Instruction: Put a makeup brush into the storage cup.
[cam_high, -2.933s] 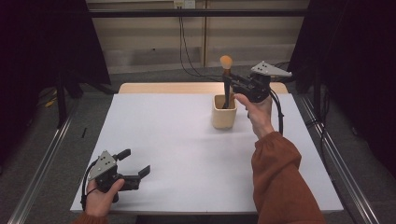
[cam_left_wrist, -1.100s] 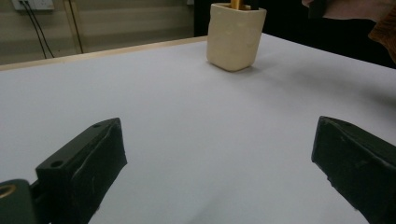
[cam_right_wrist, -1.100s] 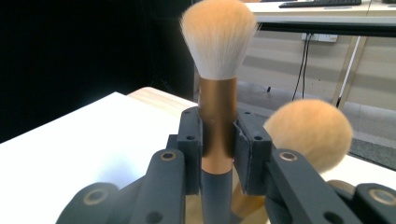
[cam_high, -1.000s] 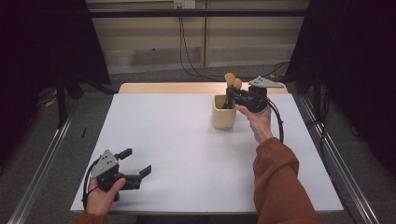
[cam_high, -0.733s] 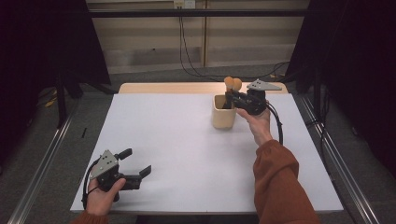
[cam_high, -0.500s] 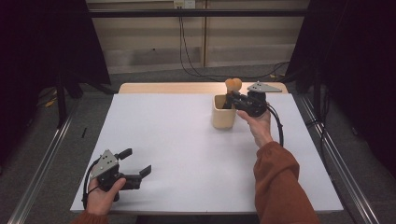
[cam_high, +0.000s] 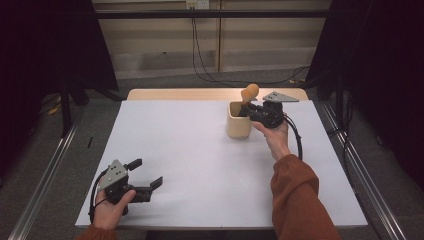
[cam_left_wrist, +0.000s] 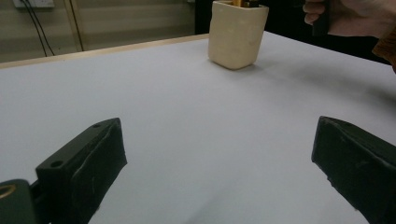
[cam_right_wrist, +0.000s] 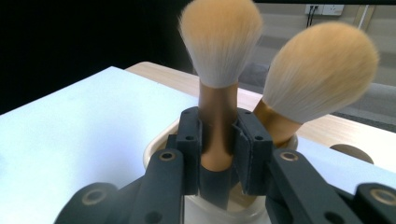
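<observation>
Right claw (cam_right_wrist: 218, 140) is pinching brush (cam_right_wrist: 219, 70) upright by its handle, axis vertical, directly over cup (cam_high: 239, 120) w/ a 2nd brush (cam_right_wrist: 317, 74) inside; left claw (cam_high: 142, 182) is sitting spread, well apart on counter (cam_high: 200, 150).

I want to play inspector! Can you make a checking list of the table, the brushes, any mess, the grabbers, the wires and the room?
Surface: white table, bare apart from the cup.
Job's things: cream cup at the far right; two brushes in it, the held brush upright, the other brush leaning.
Clutter: nothing seen.
Grippers: right gripper shut on the held brush's handle; left gripper open, low at the near left corner.
Cables: one trails from each gripper; wall cables hang behind.
Surroundings: grey floor, dark curtains at the sides.
</observation>
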